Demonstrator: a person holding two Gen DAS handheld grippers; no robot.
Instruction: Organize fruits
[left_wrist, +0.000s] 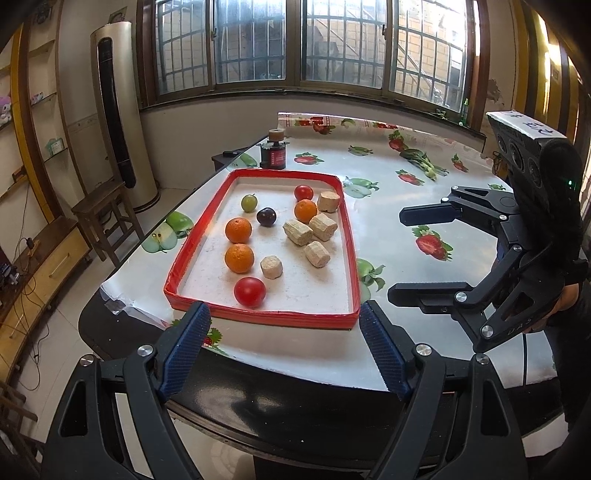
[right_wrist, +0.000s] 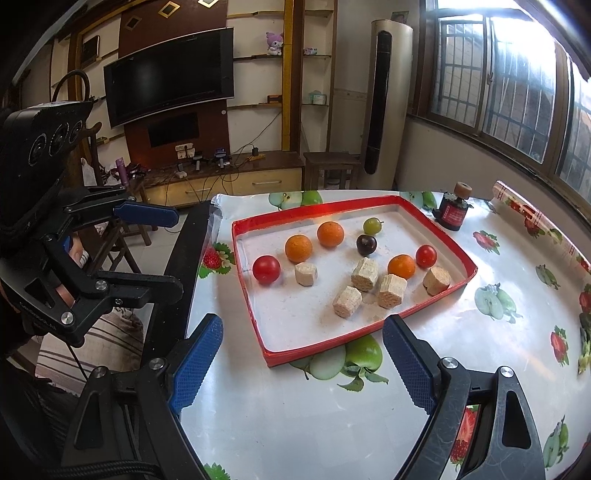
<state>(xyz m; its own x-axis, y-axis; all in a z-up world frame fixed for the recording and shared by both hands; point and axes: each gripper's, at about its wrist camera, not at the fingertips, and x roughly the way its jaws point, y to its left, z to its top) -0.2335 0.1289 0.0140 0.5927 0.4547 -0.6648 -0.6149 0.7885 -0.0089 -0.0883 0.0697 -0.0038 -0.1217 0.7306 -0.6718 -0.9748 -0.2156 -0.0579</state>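
A red-rimmed tray (left_wrist: 258, 316) (right_wrist: 249, 295) lies on the table. In it are three oranges (left_wrist: 239, 258) (right_wrist: 298, 248), two red tomatoes (left_wrist: 250, 292) (right_wrist: 266, 269), a green fruit (left_wrist: 249, 203) (right_wrist: 372, 226), a dark plum (left_wrist: 266, 216) (right_wrist: 366, 244) and several beige cylindrical blocks (left_wrist: 317, 253) (right_wrist: 347, 301). My left gripper (left_wrist: 284, 314) (right_wrist: 176, 251) hovers open at the tray's near short edge, holding nothing. To the tray's right, my right gripper (right_wrist: 303, 325) (left_wrist: 397, 254) stands open over the tablecloth, also with nothing between its fingers.
A small red-and-black jar (left_wrist: 273, 149) (right_wrist: 454, 210) with a cork top stands just beyond the tray's far end. The tablecloth (left_wrist: 406, 206) is printed with fruit. The table's dark edge (left_wrist: 258, 398) runs close below my left gripper; a wooden stool (left_wrist: 107, 214) stands beside it.
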